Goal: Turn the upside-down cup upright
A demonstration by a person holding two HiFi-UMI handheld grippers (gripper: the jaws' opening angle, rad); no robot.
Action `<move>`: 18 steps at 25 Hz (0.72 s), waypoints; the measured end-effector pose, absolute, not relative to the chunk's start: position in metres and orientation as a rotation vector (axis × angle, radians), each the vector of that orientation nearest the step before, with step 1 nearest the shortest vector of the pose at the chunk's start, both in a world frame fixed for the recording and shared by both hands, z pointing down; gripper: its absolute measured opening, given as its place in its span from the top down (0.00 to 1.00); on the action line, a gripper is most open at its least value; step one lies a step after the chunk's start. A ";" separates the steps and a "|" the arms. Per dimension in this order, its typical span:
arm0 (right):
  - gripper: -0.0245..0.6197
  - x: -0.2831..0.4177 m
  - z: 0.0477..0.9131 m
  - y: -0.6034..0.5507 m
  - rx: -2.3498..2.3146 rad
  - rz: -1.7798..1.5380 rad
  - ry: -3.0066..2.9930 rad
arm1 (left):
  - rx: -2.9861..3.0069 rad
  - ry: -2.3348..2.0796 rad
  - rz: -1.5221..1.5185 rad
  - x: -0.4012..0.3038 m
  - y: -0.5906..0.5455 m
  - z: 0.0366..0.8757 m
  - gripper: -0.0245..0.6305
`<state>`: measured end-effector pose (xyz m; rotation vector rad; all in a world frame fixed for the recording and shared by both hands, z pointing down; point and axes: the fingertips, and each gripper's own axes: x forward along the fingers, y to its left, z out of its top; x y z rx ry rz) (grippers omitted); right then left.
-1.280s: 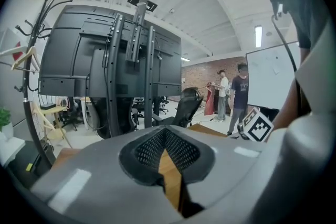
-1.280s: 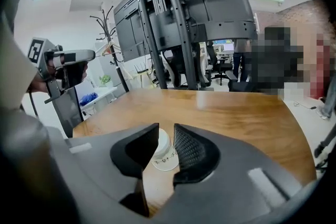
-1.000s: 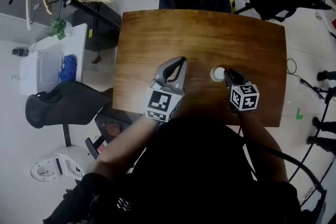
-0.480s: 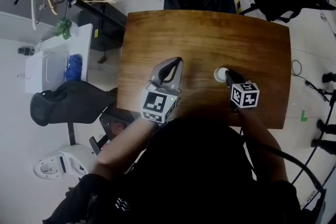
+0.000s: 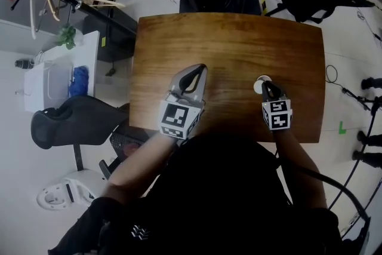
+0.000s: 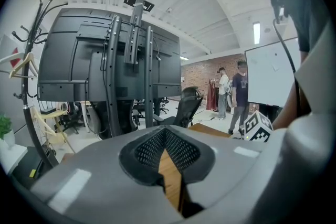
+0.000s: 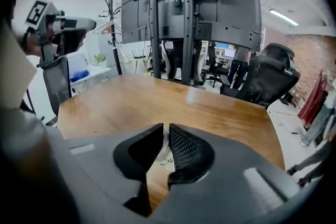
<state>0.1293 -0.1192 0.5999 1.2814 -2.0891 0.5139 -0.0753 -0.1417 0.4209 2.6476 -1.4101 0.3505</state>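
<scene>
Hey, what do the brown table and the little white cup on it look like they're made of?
The brown table looks like wood or wood veneer, going by its streaky grain. The finish is semi-gloss, since it shows soft reflections in the right gripper view. The small white cup is plain white, probably paper or plastic, but it is too small to say which.

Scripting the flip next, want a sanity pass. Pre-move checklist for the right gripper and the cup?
1. Cup at the right gripper: ok, its edge sits in the slit between the jaws.
2. Firm pinch: cannot tell. The jaws have just been closing and a narrow gap still shows.
3. Left gripper out of the way: ok. It is shut, empty and apart from the cup.
4. Bare table around the cup: ok.
5. Cup mouth-down: cannot tell.
</scene>
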 end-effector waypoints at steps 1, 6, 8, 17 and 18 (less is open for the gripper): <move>0.90 0.124 0.600 -0.115 1.259 0.513 -2.097 | 2.648 -1.408 0.349 -0.075 -0.141 0.420 0.96; 0.90 0.083 0.598 -0.096 1.157 0.480 -2.178 | 2.640 -1.421 0.362 -0.079 -0.137 0.422 0.96; 0.90 0.064 0.598 -0.089 1.090 0.412 -2.204 | 2.628 -1.436 0.372 -0.083 -0.136 0.422 0.96; 0.89 0.017 0.606 -0.085 0.959 0.392 -2.293 | 2.599 -1.489 0.396 -0.098 -0.129 0.418 0.96; 0.89 0.015 0.608 -0.087 0.964 0.401 -2.295 | 2.596 -1.491 0.404 -0.098 -0.129 0.418 0.96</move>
